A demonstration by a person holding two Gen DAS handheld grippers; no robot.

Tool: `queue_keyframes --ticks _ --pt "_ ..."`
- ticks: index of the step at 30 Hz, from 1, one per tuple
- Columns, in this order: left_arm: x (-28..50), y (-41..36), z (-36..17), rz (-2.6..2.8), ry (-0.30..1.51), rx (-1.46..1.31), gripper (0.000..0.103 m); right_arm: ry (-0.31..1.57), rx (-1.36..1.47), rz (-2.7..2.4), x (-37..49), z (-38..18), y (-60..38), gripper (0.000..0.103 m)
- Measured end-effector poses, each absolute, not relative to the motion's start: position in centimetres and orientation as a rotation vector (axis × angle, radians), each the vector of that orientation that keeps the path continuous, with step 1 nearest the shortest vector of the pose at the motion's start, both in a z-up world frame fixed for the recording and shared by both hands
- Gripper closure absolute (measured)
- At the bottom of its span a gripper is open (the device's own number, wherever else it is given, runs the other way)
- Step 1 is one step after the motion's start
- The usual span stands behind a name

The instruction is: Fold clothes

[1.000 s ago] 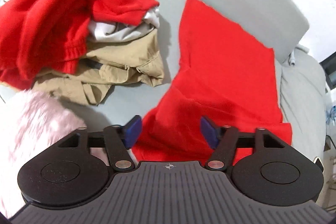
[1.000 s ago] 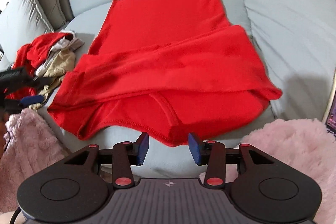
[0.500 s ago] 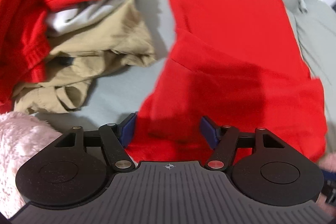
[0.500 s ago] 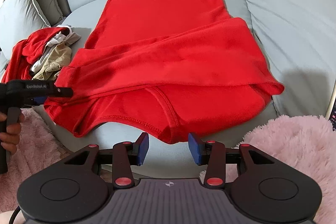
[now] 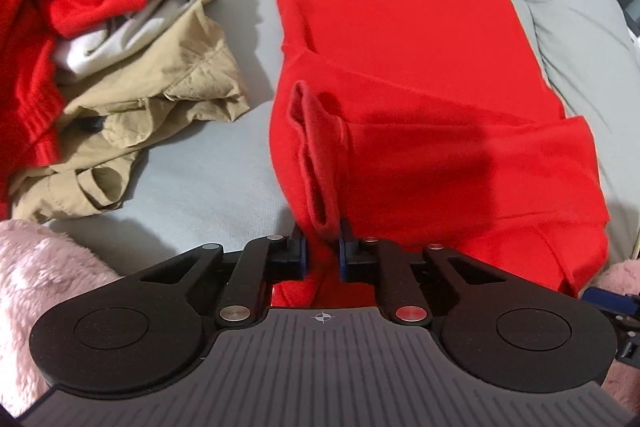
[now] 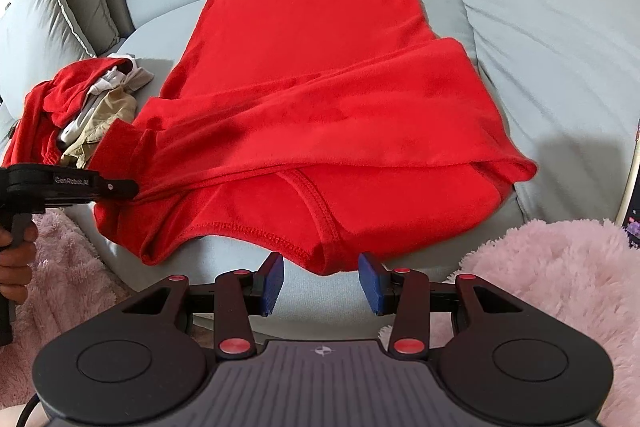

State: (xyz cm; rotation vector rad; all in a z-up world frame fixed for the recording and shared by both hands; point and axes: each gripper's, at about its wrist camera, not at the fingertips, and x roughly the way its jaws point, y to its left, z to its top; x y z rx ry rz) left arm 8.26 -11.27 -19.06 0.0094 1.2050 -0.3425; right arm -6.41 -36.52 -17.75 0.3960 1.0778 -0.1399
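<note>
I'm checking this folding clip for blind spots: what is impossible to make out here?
- Left wrist view: the cloth's gripped end, hidden between the left gripper's pads and behind its body.
- Both views: the clothes pile's lower garments, covered by a crumpled red top.
- Right wrist view: the spread red fleece garment's underside.

Left wrist view: from behind the left gripper (image 5: 322, 251), angled steeply down, close over the red shirt (image 5: 420, 75) at its left edge.

Right wrist view: from behind the right gripper (image 6: 321, 283), angled down at the shirt's near edge.

Shared: shirt, clothes pile (image 5: 100, 39), grey sofa (image 5: 240, 7).
</note>
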Motion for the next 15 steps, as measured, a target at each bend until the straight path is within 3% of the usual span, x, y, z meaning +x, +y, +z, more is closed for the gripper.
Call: queue_keyframes --ticks 9,15 --pt "10.9 -9.7 -17.2 -0.349 1.273 -0.058 0.09 1.062 0.353 -0.124 -6.0 -16.4 -36.2 0.061" --pt "10.9 -10.1 -20.2 -0.338 1.307 -0.071 0.089 1.009 0.588 -0.295 -5.8 -15.6 -41.9 0.043"
